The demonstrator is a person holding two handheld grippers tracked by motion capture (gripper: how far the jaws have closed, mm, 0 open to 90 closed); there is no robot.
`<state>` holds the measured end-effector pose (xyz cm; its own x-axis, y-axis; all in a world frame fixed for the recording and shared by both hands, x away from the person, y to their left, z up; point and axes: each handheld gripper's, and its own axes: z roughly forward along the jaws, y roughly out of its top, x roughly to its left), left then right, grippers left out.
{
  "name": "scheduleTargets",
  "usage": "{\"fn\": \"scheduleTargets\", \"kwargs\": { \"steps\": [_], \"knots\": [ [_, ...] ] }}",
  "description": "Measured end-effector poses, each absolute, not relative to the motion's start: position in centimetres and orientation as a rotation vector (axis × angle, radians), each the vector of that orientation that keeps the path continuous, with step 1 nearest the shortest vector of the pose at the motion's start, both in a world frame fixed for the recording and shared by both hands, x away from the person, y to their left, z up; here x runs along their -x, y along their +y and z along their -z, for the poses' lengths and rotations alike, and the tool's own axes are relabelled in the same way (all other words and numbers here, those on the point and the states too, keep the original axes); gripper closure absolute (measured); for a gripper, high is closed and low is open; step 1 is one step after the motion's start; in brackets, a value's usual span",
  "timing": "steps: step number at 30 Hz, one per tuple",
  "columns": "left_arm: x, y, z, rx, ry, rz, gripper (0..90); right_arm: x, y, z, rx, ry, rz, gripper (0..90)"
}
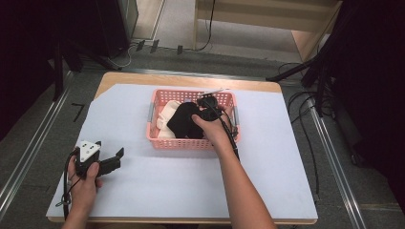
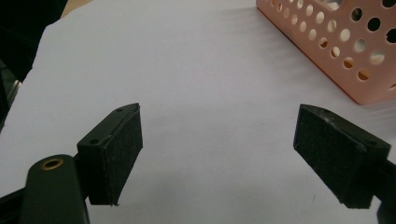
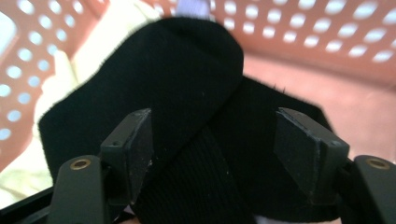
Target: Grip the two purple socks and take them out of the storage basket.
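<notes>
White sheeting (image 1: 157,186) covers the table, with a pink basket (image 1: 160,139) at its middle and a gripper either side.

At the near left corner, the left gripper (image 1: 111,161) rests low over the sheet in the person's left hand (image 1: 84,183), its jaws spread wide with bare white surface between them; in its own view the pads (image 2: 114,154) stand well apart and a corner of the perforated basket wall (image 2: 345,51) shows at upper right. Further right, the basket holds a pale cloth (image 1: 168,117) and a black cloth (image 1: 184,120). The right gripper (image 3: 212,149) reaches down into the basket, jaws apart and straddling the black cloth, not yet closed on it.
</notes>
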<state>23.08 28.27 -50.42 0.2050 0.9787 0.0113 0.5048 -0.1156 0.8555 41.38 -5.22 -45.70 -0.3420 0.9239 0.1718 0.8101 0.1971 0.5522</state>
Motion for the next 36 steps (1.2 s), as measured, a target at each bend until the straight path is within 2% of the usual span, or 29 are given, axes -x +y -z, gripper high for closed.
{"fn": "scheduleTargets", "kwargs": {
  "steps": [4, 7, 10, 12, 13, 16, 21, 25, 30, 31, 34, 36],
  "knots": [
    [-23.1, 28.2, 50.5, -1.732, 1.396, -0.804, 16.3, -42.2, -5.1, 46.3, -1.767, 2.35, -0.75, 27.8],
    [-23.1, 28.3, 50.5, -1.738, 1.392, -0.807, 16.3, -42.6, -5.1, 46.6, -1.814, 2.402, -0.716, 31.5],
    [-23.1, 28.2, 50.4, -1.737, 1.397, -0.802, 16.3, -42.9, -5.2, 46.9, -1.83, 2.469, -0.734, 62.7],
    [-23.1, 28.3, 50.4, -1.737, 1.398, -0.799, 16.3, -42.8, -5.1, 46.7, -1.786, 2.487, -0.766, 78.1],
    [-23.1, 28.3, 50.4, -1.736, 1.399, -0.798, 16.3, -42.6, -5.0, 46.6, -1.763, 2.479, -0.762, 82.4],
    [-23.1, 28.3, 50.4, -1.734, 1.401, -0.795, 16.3, -42.3, -5.0, 46.2, -1.717, 2.459, -0.831, 86.8],
    [-23.1, 28.3, 50.5, -1.733, 1.401, -0.796, 16.3, -41.6, -5.6, 44.9, -1.663, 2.327, -0.98, 87.6],
    [-23.1, 28.3, 50.5, -1.732, 1.402, -0.796, 16.3, -40.8, -7.4, 42.3, -1.591, 2.175, -1.145, 87.8],
    [-23.1, 28.2, 50.4, -1.738, 1.399, -0.797, 16.3, -40.9, -9.5, 42.2, -1.647, 1.989, -0.941, 87.1],
    [-23.1, 28.3, 50.4, -1.738, 1.399, -0.799, 16.3, -41.0, -9.9, 42.4, -1.674, 1.959, -0.919, 84.4],
    [-23.2, 28.2, 50.4, -1.738, 1.398, -0.798, 16.3, -41.2, -10.3, 43.0, -1.677, 1.939, -0.917, 64.8],
    [-23.2, 28.2, 50.4, -1.746, 1.399, -0.795, 16.3, -41.0, -10.0, 42.8, -1.641, 1.952, -0.96, 57.5]
  ]
}}
